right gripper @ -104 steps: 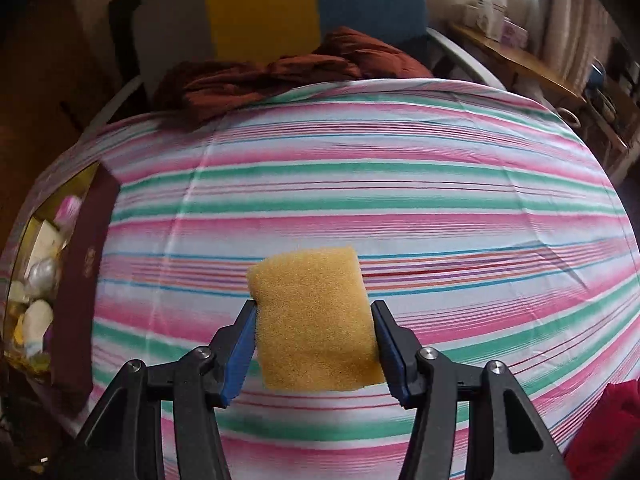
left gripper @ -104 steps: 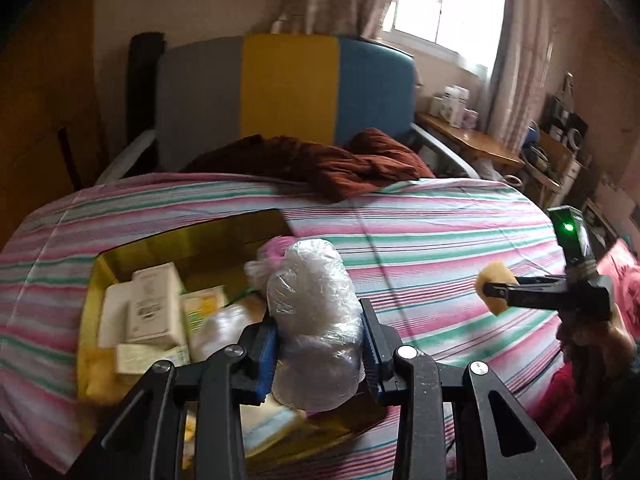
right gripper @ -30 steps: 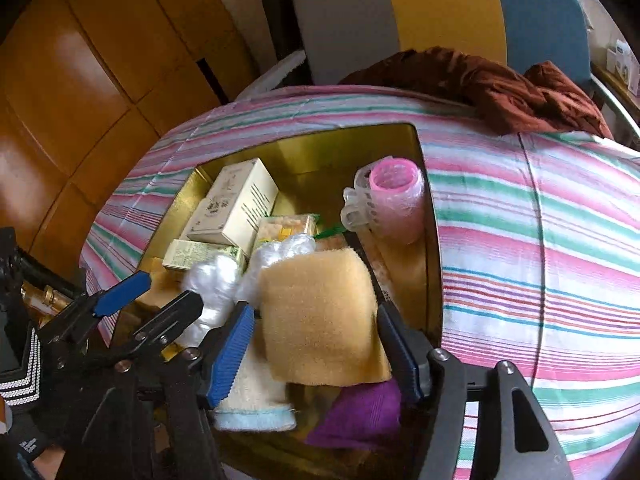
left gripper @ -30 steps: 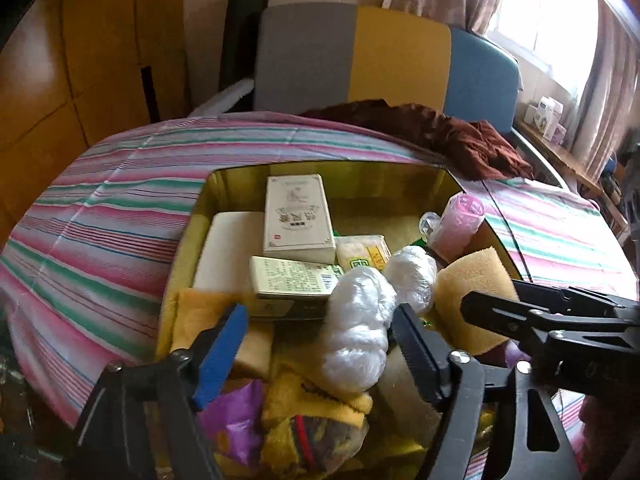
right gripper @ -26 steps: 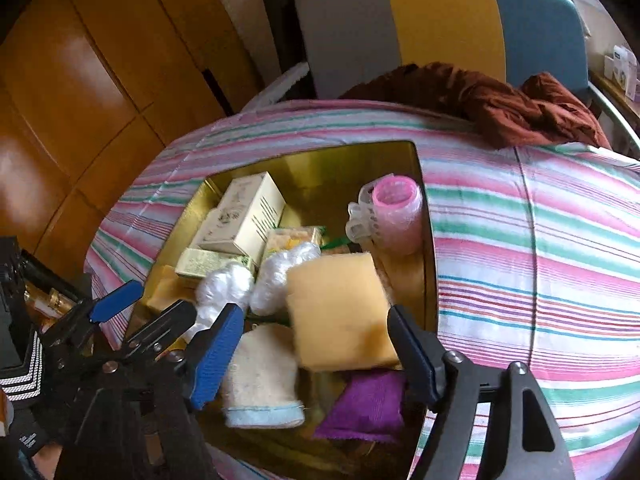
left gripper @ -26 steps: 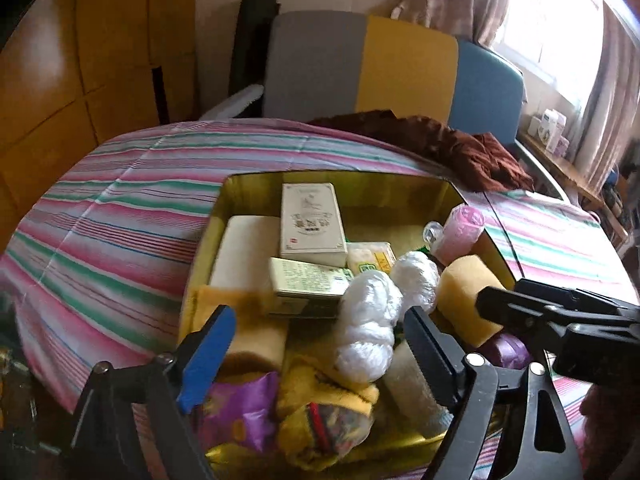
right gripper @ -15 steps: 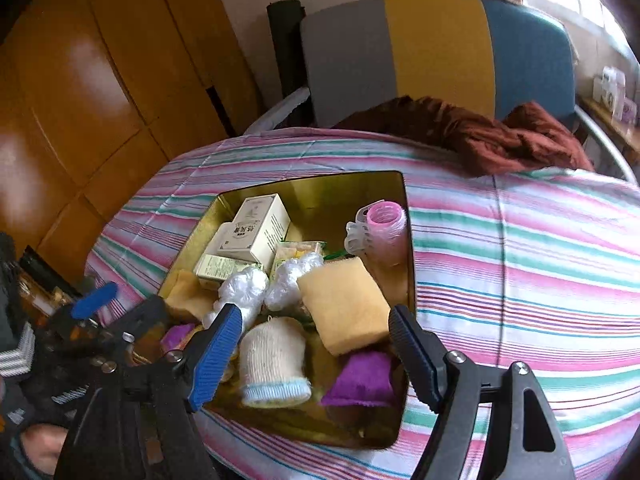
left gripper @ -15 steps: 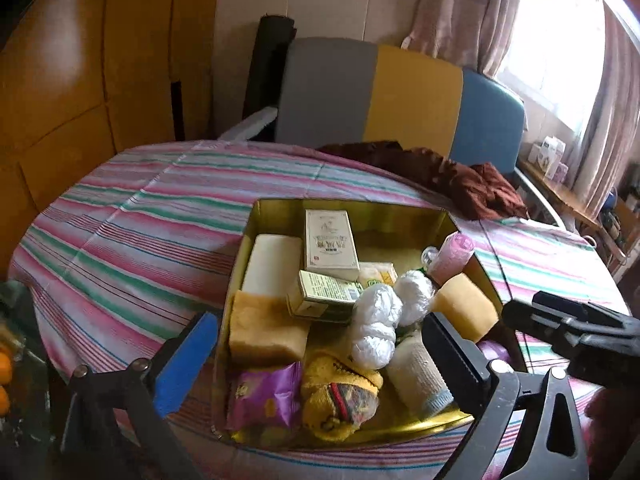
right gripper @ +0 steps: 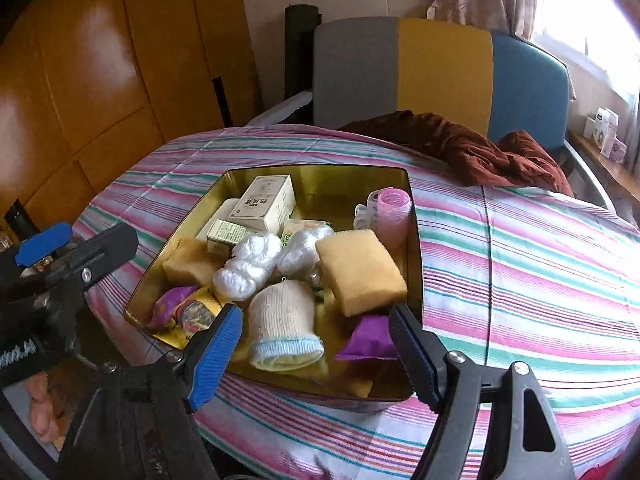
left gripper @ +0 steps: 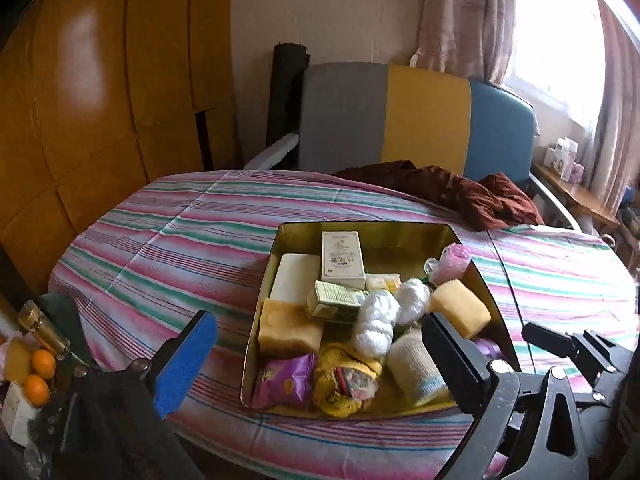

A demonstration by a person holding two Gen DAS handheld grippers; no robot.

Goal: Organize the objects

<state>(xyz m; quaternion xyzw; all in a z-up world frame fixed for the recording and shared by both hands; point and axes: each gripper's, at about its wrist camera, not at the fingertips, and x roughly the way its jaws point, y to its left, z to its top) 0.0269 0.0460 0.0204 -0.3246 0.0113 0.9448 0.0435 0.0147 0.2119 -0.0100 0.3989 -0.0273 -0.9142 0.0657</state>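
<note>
A gold tin box (left gripper: 372, 227) (right gripper: 320, 172) sits on the striped table, full of small items. The yellow sponge (left gripper: 460, 308) (right gripper: 360, 272) lies at its right side. The white plastic-wrapped bundle (left gripper: 376, 326) (right gripper: 248, 266) lies in the middle, beside paper boxes (left gripper: 342, 259), a pink roller (right gripper: 394, 208) and a knitted sock (right gripper: 282, 324). My left gripper (left gripper: 316, 360) is open and empty, held back from the box's near edge. My right gripper (right gripper: 316, 356) is open and empty, above the box's near right corner.
A dark red cloth (left gripper: 448, 192) lies at the table's far edge before a grey, yellow and blue chair (left gripper: 416, 116). Oranges and a bottle (left gripper: 36, 360) stand low at the left. Wooden panels (left gripper: 100, 100) line the left wall. Striped cloth (right gripper: 540, 264) spreads right of the box.
Both grippers have let go of the bundle and the sponge, which now lie in the box. Both have pulled back and up from the box with jaws wide.
</note>
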